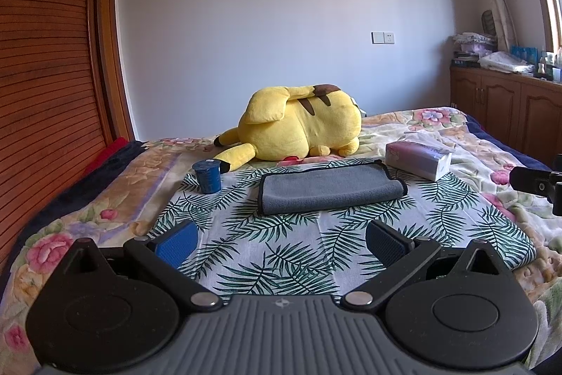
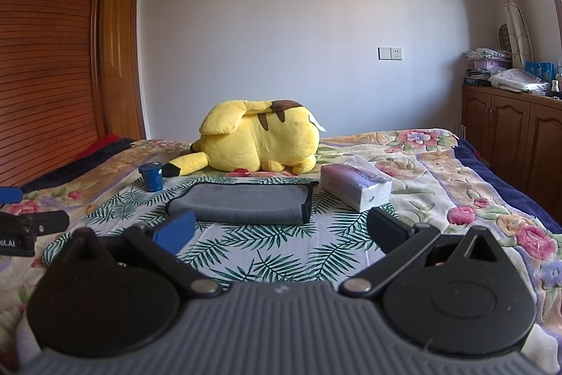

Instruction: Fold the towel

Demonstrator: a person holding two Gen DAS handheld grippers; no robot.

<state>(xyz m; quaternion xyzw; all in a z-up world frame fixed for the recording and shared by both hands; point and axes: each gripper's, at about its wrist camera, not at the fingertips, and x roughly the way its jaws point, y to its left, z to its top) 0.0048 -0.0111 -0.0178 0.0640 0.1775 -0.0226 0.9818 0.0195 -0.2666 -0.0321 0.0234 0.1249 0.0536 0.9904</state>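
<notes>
A grey towel [image 1: 328, 188] with black edging lies folded on a leaf-print cloth [image 1: 281, 255] on the bed; it also shows in the right wrist view [image 2: 242, 202]. My left gripper [image 1: 281, 243] is open and empty, held short of the towel's near edge. My right gripper [image 2: 281, 231] is open and empty, also short of the towel. Part of the right gripper shows at the right edge of the left wrist view [image 1: 537, 183]. Part of the left gripper shows at the left edge of the right wrist view [image 2: 31, 227].
A yellow plush toy [image 1: 298, 125] lies behind the towel. A blue cup [image 1: 208, 176] stands to the towel's left. A tissue box [image 1: 418, 159] sits to its right. A wooden wardrobe [image 1: 45, 76] is on the left, a cabinet [image 1: 509, 108] on the right.
</notes>
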